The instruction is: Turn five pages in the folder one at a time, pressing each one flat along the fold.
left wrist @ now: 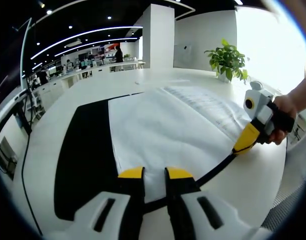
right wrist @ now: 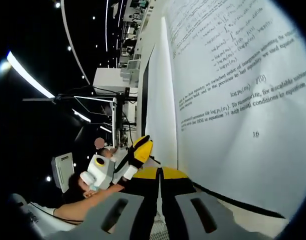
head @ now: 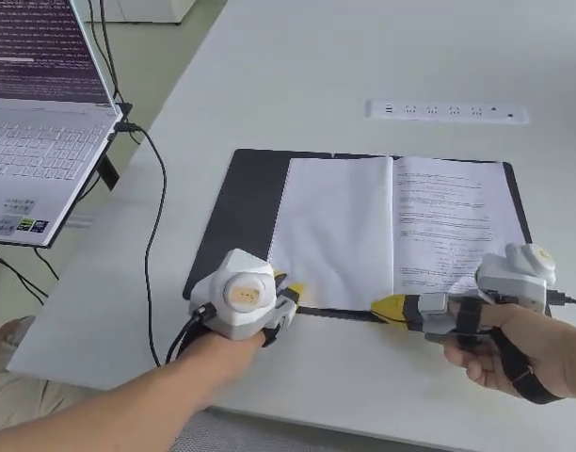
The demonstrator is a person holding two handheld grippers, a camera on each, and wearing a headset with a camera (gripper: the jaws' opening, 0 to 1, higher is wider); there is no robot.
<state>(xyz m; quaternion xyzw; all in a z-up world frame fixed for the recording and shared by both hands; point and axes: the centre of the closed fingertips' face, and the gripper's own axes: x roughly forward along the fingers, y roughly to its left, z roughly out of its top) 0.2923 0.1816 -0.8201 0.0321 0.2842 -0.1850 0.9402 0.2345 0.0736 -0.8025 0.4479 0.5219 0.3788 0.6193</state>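
Now left gripper (head: 290,292) and right gripper (head: 387,308) sit — apart — at folder's (head: 241,207) near edge.

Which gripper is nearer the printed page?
Right. The right gripper is at the bottom of the printed page, by the fold; the left gripper is at the outer bottom corner of the blank page.
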